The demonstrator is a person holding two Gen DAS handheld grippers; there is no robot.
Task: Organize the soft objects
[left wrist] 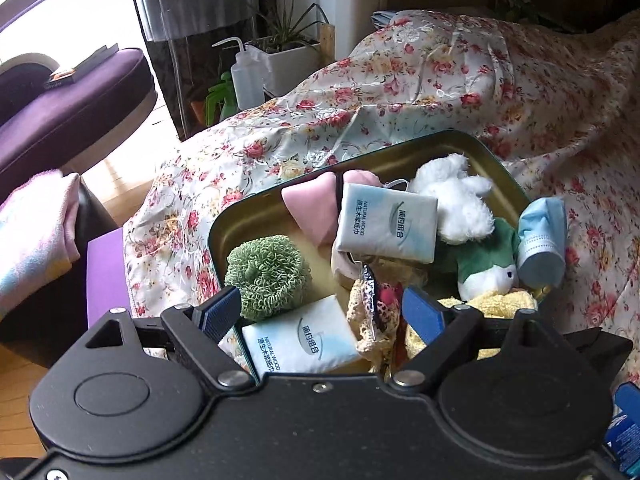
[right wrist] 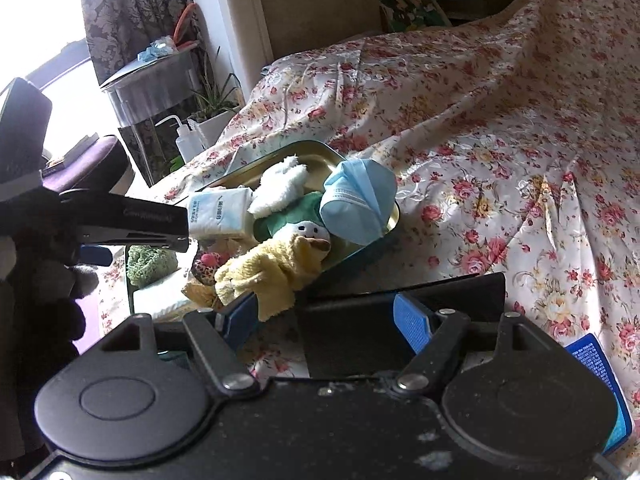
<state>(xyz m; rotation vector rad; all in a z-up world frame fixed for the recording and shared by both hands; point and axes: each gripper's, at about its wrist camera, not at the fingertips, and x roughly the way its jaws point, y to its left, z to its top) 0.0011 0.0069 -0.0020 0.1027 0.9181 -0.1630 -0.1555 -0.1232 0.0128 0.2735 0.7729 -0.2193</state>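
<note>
We see the left gripper (left wrist: 322,314) spread wide above the near end of the tin tray (left wrist: 448,141) on the bed (left wrist: 540,92), gripping nothing. The right gripper (right wrist: 328,320) also stands wide and empty, near the yellow plush (right wrist: 272,270). Both tissue packs (left wrist: 386,224) read "NATURAL WOOD" beside Chinese characters.

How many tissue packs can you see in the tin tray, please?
2. One tissue pack lies propped over the pink cloth beside the white plush toy; the other tissue pack lies at the near edge by the green scrubber. More may be buried underneath.
</note>
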